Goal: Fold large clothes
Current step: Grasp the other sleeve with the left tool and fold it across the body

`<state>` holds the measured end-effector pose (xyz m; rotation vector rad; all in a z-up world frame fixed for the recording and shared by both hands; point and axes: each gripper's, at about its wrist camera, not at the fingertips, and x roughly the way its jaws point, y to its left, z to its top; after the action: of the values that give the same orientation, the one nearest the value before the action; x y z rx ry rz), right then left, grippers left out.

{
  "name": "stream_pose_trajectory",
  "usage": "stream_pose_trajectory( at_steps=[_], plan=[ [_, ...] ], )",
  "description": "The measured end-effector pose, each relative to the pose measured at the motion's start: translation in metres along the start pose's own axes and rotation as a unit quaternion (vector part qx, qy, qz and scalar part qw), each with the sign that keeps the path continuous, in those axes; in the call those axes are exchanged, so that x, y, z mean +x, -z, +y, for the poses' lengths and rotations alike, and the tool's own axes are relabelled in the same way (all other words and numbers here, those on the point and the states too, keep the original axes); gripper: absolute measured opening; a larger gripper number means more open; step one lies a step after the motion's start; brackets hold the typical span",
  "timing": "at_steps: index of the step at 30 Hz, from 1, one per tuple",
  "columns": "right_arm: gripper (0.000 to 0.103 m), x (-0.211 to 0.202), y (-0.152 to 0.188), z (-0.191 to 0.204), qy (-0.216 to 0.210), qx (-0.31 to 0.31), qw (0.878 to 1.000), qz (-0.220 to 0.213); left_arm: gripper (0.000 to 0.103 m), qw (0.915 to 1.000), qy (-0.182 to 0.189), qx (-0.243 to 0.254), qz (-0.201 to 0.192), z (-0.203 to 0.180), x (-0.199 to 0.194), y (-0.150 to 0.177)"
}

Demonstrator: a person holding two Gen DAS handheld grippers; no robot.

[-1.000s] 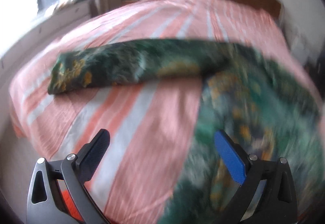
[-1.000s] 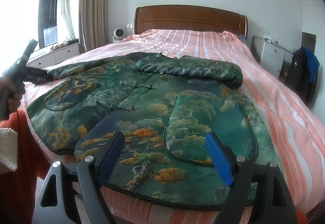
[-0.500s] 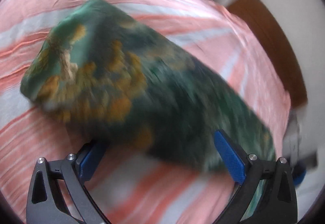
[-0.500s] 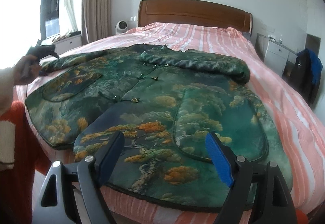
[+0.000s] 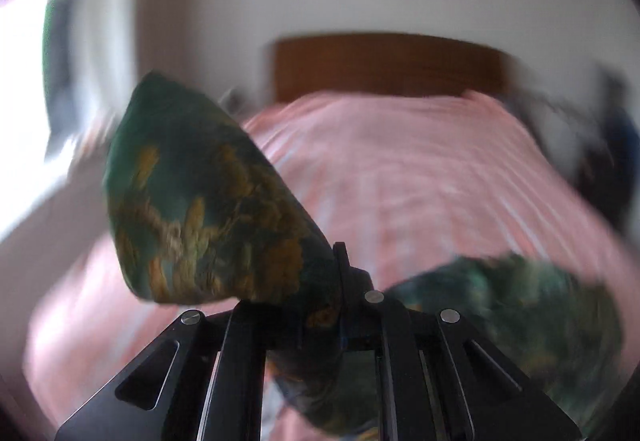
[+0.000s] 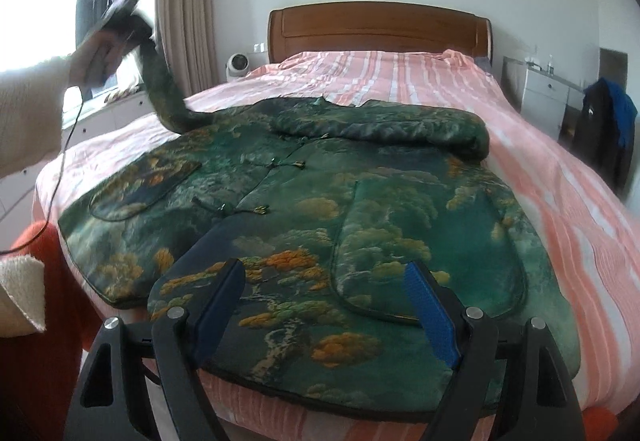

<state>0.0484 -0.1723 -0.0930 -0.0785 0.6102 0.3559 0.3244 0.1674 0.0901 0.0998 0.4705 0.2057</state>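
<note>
A large green brocade jacket lies front-up across the foot of a bed with a pink striped cover, its hem towards the right wrist camera and its collar towards the wooden headboard. One sleeve, the one on the side of the white drawer unit, is already laid across the chest just below the collar (a thick, slightly rumpled roll). So the first fold looks done.

The second is under way. The left gripper is clamped tight on the cuff end of the other sleeve, the fabric pinched between its jaws and bulging out in front of the left wrist camera. In the right wrist view the left hand holds that gripper up high near the curtain, and the sleeve hangs from it in a curve down to the shoulder on the bed. The left view is blurred.

The right gripper hovers over the hem with its jaws wide apart and nothing between them; the cloth is under it, not in it.

By my reading, what remains is to bring the lifted sleeve across the body, then fold the long body itself, so the job is somewhere under halfway
</note>
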Motion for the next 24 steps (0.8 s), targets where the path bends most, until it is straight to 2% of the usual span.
stream_pose_trajectory(
  at_steps=[2,5,7,9,10,11,13,14,15,17,19,21,23,24],
  plan=[
    [0.081,-0.001,-0.001,-0.006,-0.001,0.011,1.000,-0.002,0.011,0.9943,0.033,0.098,-0.025,-0.081,-0.007,-0.004],
    [0.081,-0.005,-0.002,-0.012,0.000,0.024,1.000,-0.008,0.011,0.9728,0.075,0.216,-0.036,-0.192,-0.004,0.027],
    [0.081,-0.008,-0.002,-0.016,0.001,0.031,0.999,-0.012,0.012,0.9590,0.098,0.265,-0.021,-0.245,0.005,0.059],
    [0.081,-0.010,-0.002,-0.020,0.001,0.036,0.999,-0.013,0.021,0.9445,0.114,0.308,0.021,-0.287,0.022,0.098],
    [0.081,-0.011,-0.002,-0.021,0.001,0.039,0.999,-0.014,0.036,0.9375,0.114,0.326,0.044,-0.300,0.030,0.117],
    [0.081,-0.012,-0.002,-0.023,0.001,0.042,0.999,-0.014,0.057,0.9300,0.102,0.346,0.068,-0.312,0.036,0.139],
    [0.081,-0.013,-0.002,-0.026,0.001,0.046,0.999,-0.014,0.070,0.9231,0.094,0.365,0.075,-0.315,0.034,0.162],
    [0.081,-0.013,-0.002,-0.028,0.001,0.050,0.999,-0.015,0.075,0.9212,0.104,0.367,0.075,-0.307,0.026,0.170],
    [0.081,-0.014,-0.002,-0.030,0.000,0.054,0.998,-0.016,0.079,0.9217,0.111,0.363,0.078,-0.301,0.021,0.171],
    [0.081,-0.014,-0.002,-0.034,-0.002,0.063,0.998,-0.017,0.089,0.9291,0.133,0.333,0.088,-0.278,0.008,0.164],
    [0.081,-0.013,-0.003,-0.038,-0.004,0.071,0.997,-0.017,0.089,0.9389,0.153,0.292,0.099,-0.250,-0.005,0.148],
    [0.081,-0.012,-0.004,-0.041,-0.006,0.078,0.997,-0.016,0.091,0.9517,0.168,0.236,0.101,-0.219,-0.014,0.130],
    [0.081,-0.010,-0.003,-0.042,-0.009,0.082,0.996,-0.013,0.099,0.9679,0.163,0.165,0.097,-0.180,-0.005,0.107],
    [0.081,-0.009,-0.003,-0.041,-0.010,0.082,0.997,-0.011,0.099,0.9740,0.157,0.130,0.099,-0.162,0.004,0.100]
  ],
)
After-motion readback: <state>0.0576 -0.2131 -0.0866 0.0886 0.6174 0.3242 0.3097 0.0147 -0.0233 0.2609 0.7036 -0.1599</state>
